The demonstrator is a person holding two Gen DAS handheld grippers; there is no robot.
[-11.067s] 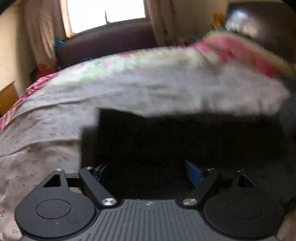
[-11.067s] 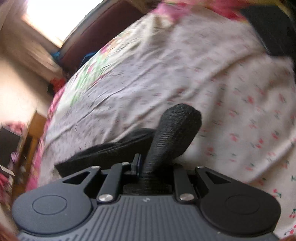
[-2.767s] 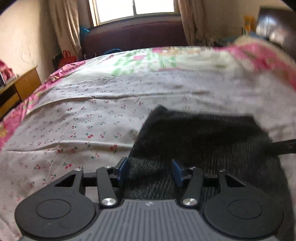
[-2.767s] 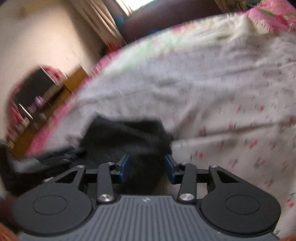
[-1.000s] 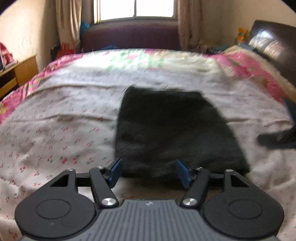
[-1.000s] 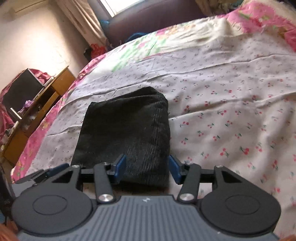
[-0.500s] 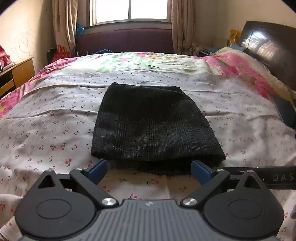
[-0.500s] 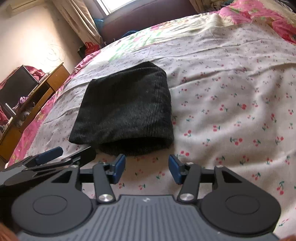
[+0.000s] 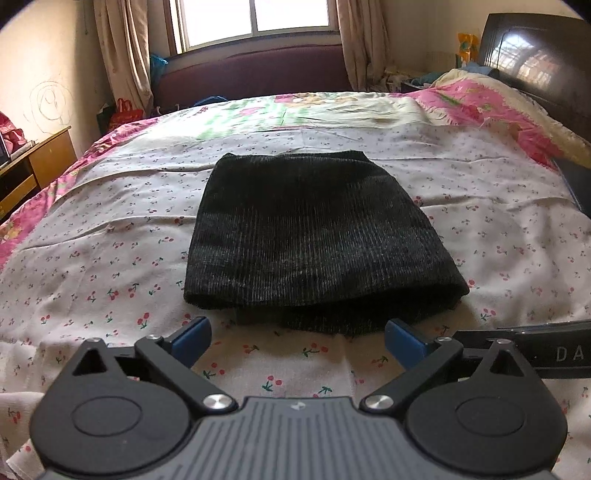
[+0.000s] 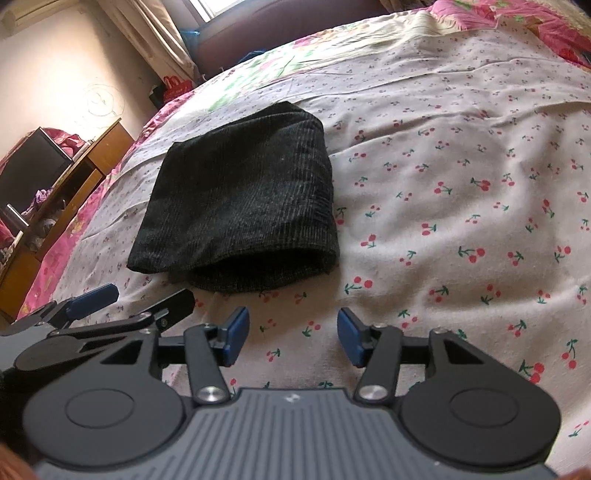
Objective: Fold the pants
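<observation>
Bedroom, daylight from the window (image 9: 255,16), cherry-print bedsheet (image 9: 110,266) over the whole bed.

Left view: my left claw (image 9: 297,338) hangs just short of the pants (image 9: 314,240), jaws wide apart, holding nothing. Pants lie mid-bed as a dark ribbed bundle, folded flat, layered edges facing me. Part of my other claw shows at far right.

Right view: my right claw (image 10: 291,332) is likewise apart and empty, near the bundle's front right corner. Pants (image 10: 243,199) sit ahead and left; my left claw (image 10: 129,299) pokes in at lower left.

Handling, my guess: soft, limp, light knit, not slippery, not fragile. Layers would slide apart if pinched singly, so I'd grip the whole stack at the near corners.
</observation>
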